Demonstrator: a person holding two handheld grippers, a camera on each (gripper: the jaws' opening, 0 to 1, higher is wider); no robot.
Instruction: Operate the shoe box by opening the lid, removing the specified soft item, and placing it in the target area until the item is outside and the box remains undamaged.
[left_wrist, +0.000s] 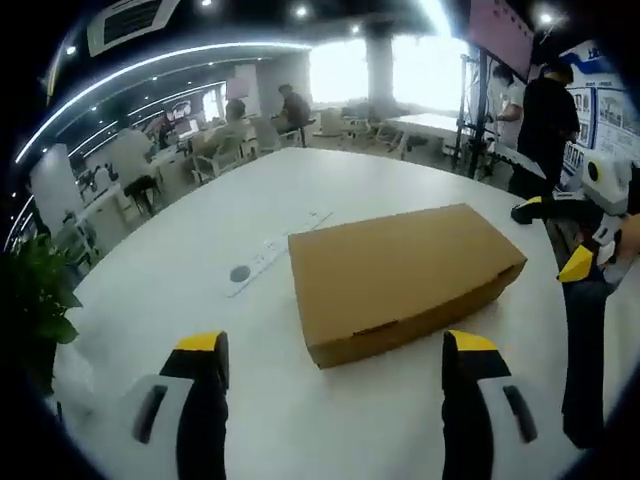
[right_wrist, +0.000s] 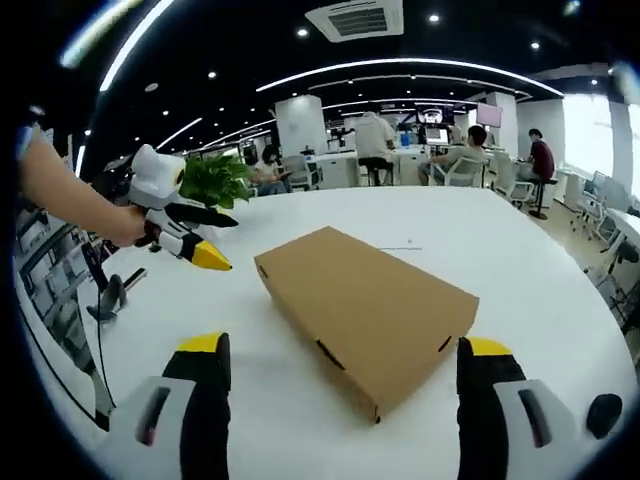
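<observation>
A plain brown cardboard shoe box (left_wrist: 400, 270) lies flat on the round white table (left_wrist: 200, 330), its lid shut. In the left gripper view my left gripper (left_wrist: 335, 350) stands open just short of the box's near corner, with nothing between its jaws. My right gripper (left_wrist: 585, 265) comes in from the right beside the box's right end. In the right gripper view the box (right_wrist: 365, 310) lies diagonally ahead, and my right gripper (right_wrist: 345, 348) is open and holds nothing. A hand holds the left gripper (right_wrist: 195, 245) off the box's far left corner, apart from it.
A white strip (left_wrist: 275, 250) and a small grey disc (left_wrist: 240, 273) lie on the table left of the box. A green plant (right_wrist: 215, 180) stands at the table's edge. People sit at desks behind, and a person in black (left_wrist: 548, 120) stands near the table's far right.
</observation>
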